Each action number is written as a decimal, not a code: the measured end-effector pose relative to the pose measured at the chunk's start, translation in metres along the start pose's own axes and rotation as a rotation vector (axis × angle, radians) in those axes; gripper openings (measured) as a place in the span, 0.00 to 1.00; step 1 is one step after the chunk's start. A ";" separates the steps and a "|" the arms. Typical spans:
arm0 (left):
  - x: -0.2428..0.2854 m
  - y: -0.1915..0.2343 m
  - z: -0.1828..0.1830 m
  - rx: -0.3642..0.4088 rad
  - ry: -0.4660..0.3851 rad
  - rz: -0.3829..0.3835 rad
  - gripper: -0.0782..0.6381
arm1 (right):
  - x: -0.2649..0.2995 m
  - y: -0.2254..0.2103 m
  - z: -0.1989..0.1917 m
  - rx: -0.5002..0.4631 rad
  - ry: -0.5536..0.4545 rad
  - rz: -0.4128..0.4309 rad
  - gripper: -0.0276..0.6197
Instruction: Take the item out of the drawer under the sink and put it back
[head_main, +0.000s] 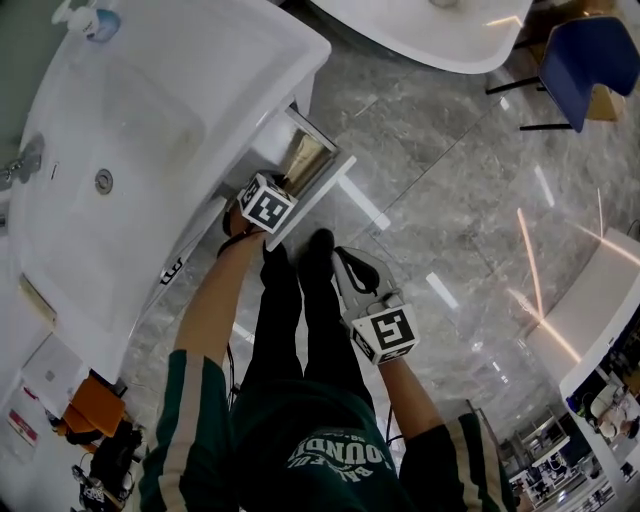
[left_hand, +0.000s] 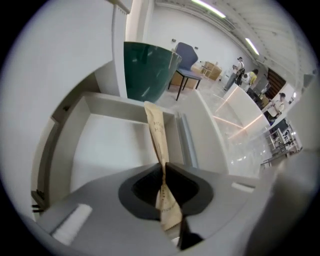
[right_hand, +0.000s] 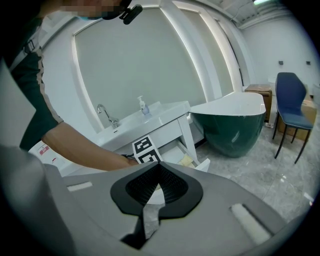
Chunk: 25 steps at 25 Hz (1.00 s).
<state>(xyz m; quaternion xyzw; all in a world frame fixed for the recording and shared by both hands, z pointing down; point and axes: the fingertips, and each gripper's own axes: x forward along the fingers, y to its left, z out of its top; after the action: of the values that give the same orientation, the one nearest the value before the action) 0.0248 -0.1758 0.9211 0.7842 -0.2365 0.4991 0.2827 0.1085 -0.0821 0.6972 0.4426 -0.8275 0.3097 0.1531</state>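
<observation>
A white sink (head_main: 150, 110) fills the upper left of the head view; below it, at centre frame, its drawer (head_main: 335, 180) stands pulled out; the left gripper (left_hand: 164, 169) is clamped on a tan paper packet (left_hand: 158, 131) over the drawer's white floor; the right gripper (right_hand: 159, 166), lower centre, hangs apart, jaws together on nothing.

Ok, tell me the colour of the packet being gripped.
The packet is tan with dark print; left gripper view shows it best.
</observation>
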 end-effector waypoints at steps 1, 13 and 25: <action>-0.008 -0.002 0.002 0.006 -0.012 0.005 0.21 | 0.000 0.001 0.003 0.000 -0.010 -0.002 0.05; -0.116 -0.062 0.013 0.010 -0.139 -0.013 0.21 | -0.024 0.014 0.057 -0.049 -0.080 -0.040 0.05; -0.277 -0.082 0.042 -0.036 -0.406 0.056 0.21 | -0.067 0.050 0.149 -0.137 -0.198 -0.049 0.05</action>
<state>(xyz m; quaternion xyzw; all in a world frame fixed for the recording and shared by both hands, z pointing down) -0.0024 -0.1197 0.6362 0.8568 -0.3190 0.3341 0.2290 0.1078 -0.1155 0.5298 0.4797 -0.8467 0.2034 0.1078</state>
